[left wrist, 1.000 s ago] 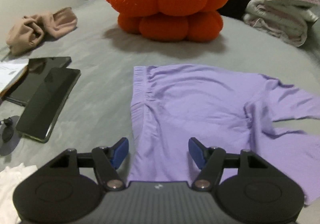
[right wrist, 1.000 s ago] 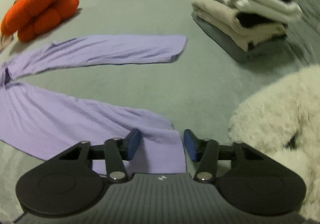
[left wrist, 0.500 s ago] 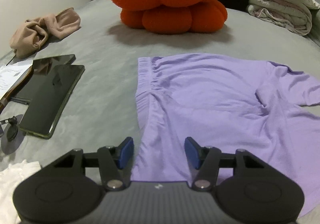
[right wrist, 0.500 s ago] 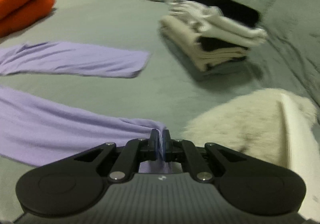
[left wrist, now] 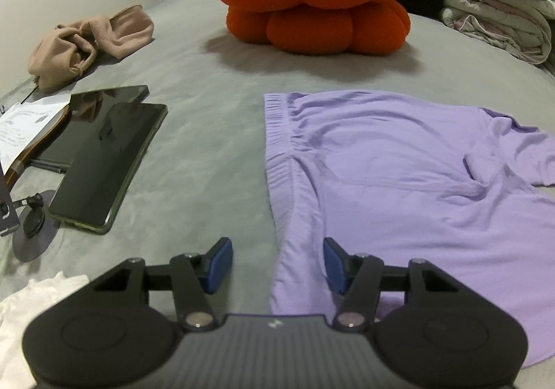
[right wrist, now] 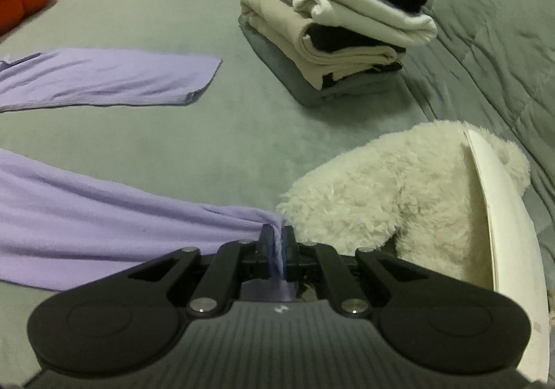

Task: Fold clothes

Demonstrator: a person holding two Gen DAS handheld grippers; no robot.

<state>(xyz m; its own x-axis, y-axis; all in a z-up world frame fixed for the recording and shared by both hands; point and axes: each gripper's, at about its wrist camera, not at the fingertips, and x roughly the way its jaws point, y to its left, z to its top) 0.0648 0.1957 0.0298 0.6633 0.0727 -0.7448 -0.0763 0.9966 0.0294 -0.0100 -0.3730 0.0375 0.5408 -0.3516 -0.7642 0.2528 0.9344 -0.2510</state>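
Waistband corner not yet gripped.
My right gripper (right wrist: pixel 276 243) is clamped on the lilac trousers' (left wrist: pixel 399 174) cuff on the bed; my left gripper (left wrist: pixel 274 260), released, straddles the waistband corner; I should clamp squarely before lifting.

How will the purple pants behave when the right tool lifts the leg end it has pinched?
The purple pants are probably floppy: the fabric bunches into folds at the right tool. They look thin and light, so the leg should drape and trail across the grey bedspread.
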